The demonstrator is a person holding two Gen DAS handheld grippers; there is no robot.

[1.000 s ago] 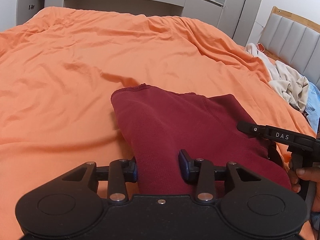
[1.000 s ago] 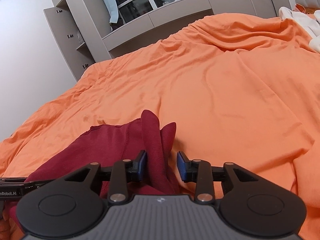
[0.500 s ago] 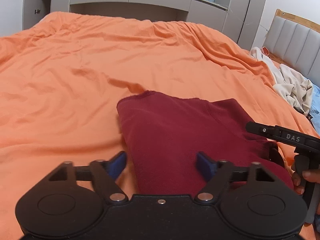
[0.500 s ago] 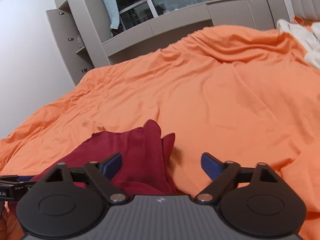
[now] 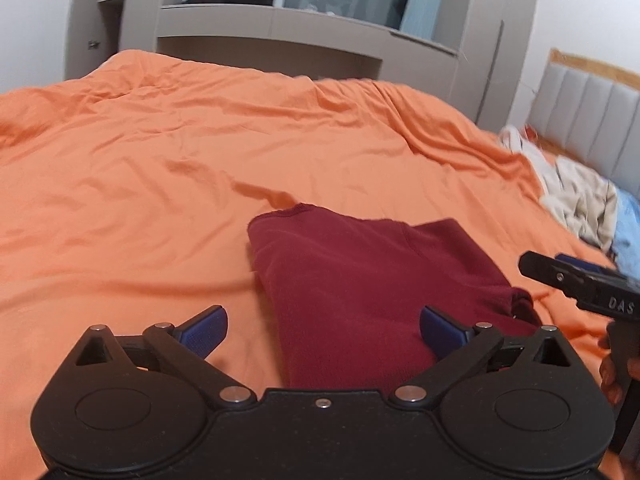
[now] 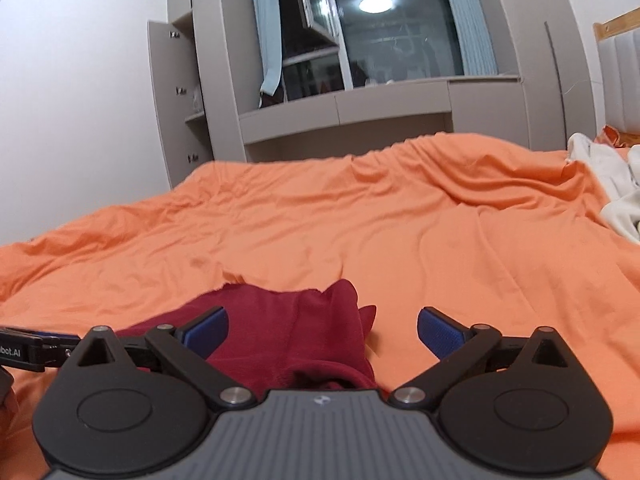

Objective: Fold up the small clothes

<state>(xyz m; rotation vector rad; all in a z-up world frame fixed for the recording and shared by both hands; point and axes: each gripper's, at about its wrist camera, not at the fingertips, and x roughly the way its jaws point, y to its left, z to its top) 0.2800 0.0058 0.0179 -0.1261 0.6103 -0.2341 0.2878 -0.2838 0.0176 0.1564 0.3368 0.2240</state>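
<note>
Jaws of both grippers opening, gripping nothing; maroon garment [image 5: 360,288] (near edge hidden) between.

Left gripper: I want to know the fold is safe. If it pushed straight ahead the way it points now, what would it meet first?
Probably the dark red garment. The left gripper, jaws opening and clear of the cloth, points along it; past it lies the orange bedcover.
</note>
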